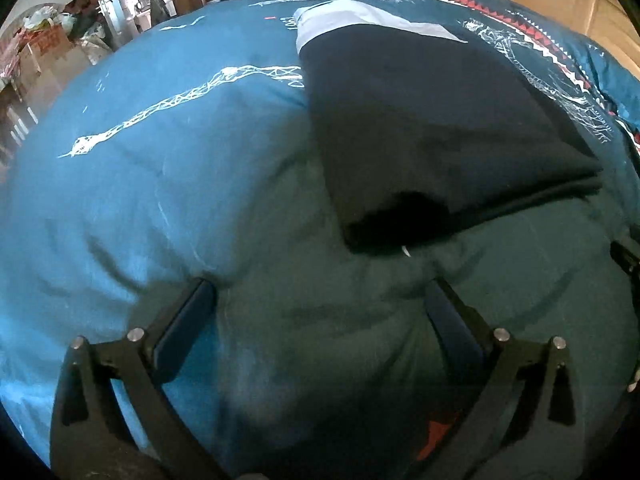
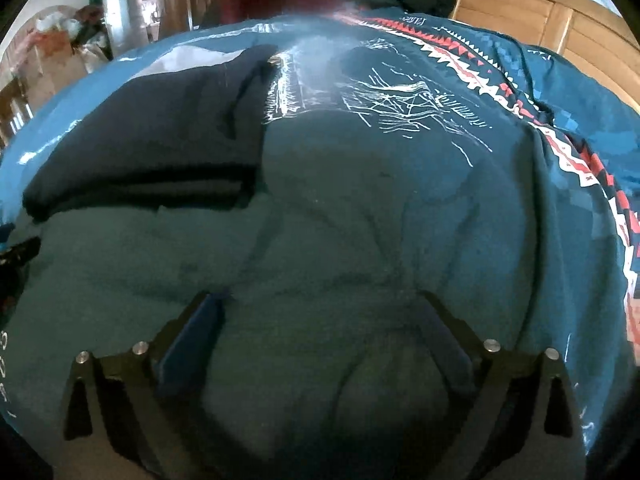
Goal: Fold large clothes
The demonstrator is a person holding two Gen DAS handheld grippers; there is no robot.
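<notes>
We find the dark garment ahead-right of the left gripper, ahead-left of the right gripper (both spread, empty), its near edge crosswise.

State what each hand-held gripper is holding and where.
Nothing: the left hand-held gripper and right hand-held gripper are both open over the teal bedspread.

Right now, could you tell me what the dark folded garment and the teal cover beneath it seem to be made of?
Dark folded garment: probably soft matte knit; no sheen, rounded folded edges. Teal cover: likely woven cotton-like cloth with white printed patterns; creases softly, slight sheen.
</notes>
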